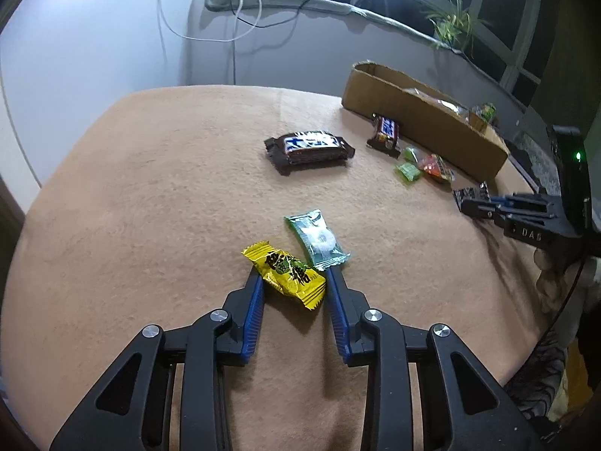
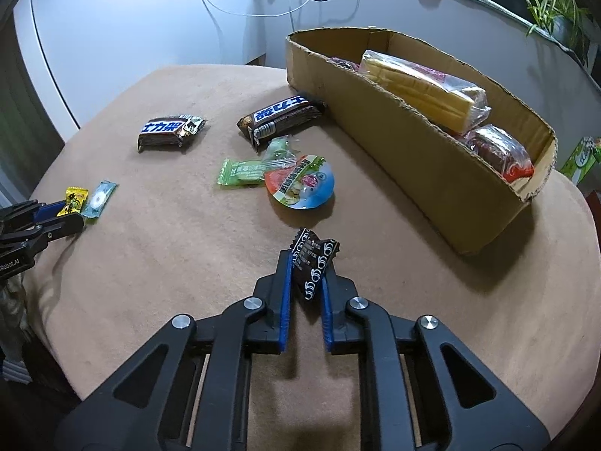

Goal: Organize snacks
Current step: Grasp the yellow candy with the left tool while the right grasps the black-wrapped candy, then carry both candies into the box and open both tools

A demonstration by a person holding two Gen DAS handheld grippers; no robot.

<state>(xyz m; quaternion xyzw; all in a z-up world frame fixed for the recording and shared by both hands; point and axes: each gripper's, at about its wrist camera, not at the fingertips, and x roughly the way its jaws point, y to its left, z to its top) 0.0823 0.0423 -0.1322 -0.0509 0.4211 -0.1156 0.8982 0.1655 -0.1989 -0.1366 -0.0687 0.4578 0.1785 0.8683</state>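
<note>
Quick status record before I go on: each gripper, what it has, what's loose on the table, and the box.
left gripper: shut on yellow candy, on the table
right gripper: shut on black packet, on the table
beside yellow candy: mint packet, touching it
loose on table: two chocolate bars, green candy, jelly cup
box: cardboard, open top, already holds wrapped snacks; one chocolate bar lies against its near wall
surface: tan cloth
</note>
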